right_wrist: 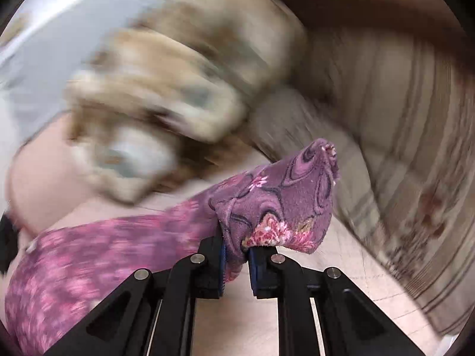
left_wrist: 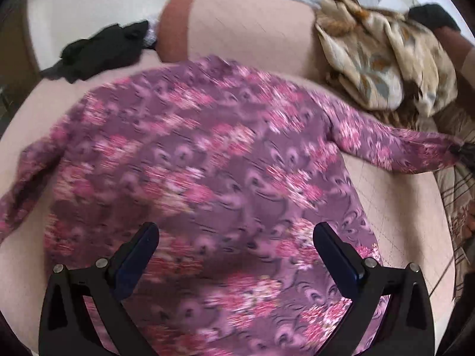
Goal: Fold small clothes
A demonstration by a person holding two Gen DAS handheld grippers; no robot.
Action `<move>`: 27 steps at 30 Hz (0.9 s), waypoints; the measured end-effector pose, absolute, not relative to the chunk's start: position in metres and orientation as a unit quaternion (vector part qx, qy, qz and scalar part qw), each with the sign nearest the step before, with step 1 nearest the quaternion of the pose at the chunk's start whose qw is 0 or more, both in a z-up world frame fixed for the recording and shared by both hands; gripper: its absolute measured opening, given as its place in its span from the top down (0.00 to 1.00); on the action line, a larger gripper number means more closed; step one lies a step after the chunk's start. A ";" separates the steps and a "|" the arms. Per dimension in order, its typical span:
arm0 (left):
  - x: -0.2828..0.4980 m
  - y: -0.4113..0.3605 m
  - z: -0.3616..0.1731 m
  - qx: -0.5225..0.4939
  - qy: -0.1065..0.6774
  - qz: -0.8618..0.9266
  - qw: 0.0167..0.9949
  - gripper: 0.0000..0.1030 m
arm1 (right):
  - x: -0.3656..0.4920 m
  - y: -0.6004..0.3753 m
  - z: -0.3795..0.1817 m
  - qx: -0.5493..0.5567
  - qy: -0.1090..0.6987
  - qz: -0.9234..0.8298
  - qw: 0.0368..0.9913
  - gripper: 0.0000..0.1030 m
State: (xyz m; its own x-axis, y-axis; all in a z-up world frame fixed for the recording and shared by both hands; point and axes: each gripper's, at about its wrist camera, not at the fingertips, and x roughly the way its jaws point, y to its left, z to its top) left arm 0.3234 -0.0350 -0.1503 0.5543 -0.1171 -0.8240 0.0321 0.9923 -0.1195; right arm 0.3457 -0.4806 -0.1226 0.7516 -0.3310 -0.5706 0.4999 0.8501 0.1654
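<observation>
A purple shirt with pink flowers [left_wrist: 207,172] lies spread on the pale pink bed surface [left_wrist: 394,207], sleeves out to the left and right. My left gripper [left_wrist: 236,237] is open and hovers just above the shirt's lower body, touching nothing. My right gripper [right_wrist: 236,252] is shut on the cuff end of the shirt's right sleeve [right_wrist: 282,195], which bunches up above the fingers. The right gripper also shows in the left wrist view as a dark shape at the sleeve tip [left_wrist: 466,154].
A crumpled beige floral cloth [left_wrist: 383,56] lies at the back right, also blurred in the right wrist view [right_wrist: 160,101]. A black garment [left_wrist: 101,50] lies at the back left. A pink bolster [left_wrist: 237,26] runs across the back. A brown striped blanket [right_wrist: 409,136] lies right.
</observation>
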 end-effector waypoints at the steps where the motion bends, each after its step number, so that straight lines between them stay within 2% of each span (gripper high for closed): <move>1: 0.319 -0.022 -0.144 -0.055 0.464 -0.041 0.883 0.00 | 0.341 -0.453 -0.104 0.125 0.255 -0.211 0.935 0.88; 5: 0.312 0.035 -0.133 -0.122 0.446 -0.015 0.887 0.00 | 0.316 -0.330 -0.056 0.038 0.212 -0.112 0.970 0.88; 9: 0.322 0.083 -0.123 -0.134 0.433 -0.006 0.891 0.00 | 0.292 -0.218 -0.046 -0.006 0.185 0.002 0.983 0.88; 13: 0.328 0.141 -0.127 -0.156 0.427 0.041 0.890 0.00 | 0.270 -0.125 -0.092 -0.027 0.208 0.112 0.971 0.87; 16: 0.332 0.183 -0.145 -0.229 0.440 0.064 0.866 0.00 | 0.271 -0.074 -0.169 -0.040 0.303 0.194 0.932 0.84; 17: 0.332 0.191 -0.150 -0.245 0.443 0.071 0.859 0.00 | 0.272 -0.068 -0.186 -0.037 0.327 0.206 0.922 0.81; 19: 0.334 0.193 -0.157 -0.253 0.454 0.068 0.852 0.00 | 0.270 -0.058 -0.221 -0.017 0.393 0.220 0.893 0.62; 20: 0.335 0.190 -0.157 -0.249 0.458 0.059 0.851 0.00 | 0.270 -0.062 -0.229 0.000 0.413 0.229 0.881 0.60; 21: 0.335 0.187 -0.156 -0.244 0.460 0.048 0.852 0.00 | 0.264 -0.066 -0.231 0.013 0.419 0.241 0.875 0.53; 22: 0.335 0.181 -0.154 -0.241 0.459 0.034 0.854 0.00 | 0.257 -0.071 -0.227 0.008 0.416 0.240 0.877 0.42; 24: 0.336 0.167 -0.152 -0.232 0.462 0.006 0.856 0.00 | 0.248 -0.082 -0.216 -0.009 0.401 0.224 0.888 0.32; 27: 0.334 0.147 -0.155 -0.206 0.472 -0.009 0.857 0.00 | 0.249 -0.117 -0.196 -0.001 0.386 0.190 0.903 0.31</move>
State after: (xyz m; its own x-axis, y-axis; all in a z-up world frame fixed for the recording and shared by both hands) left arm 0.3339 0.1472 -0.1554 0.5548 -0.2100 -0.8051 -0.1795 0.9146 -0.3623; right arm 0.2487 -0.1169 -0.1957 0.6305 0.3419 -0.6968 -0.3429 0.9281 0.1451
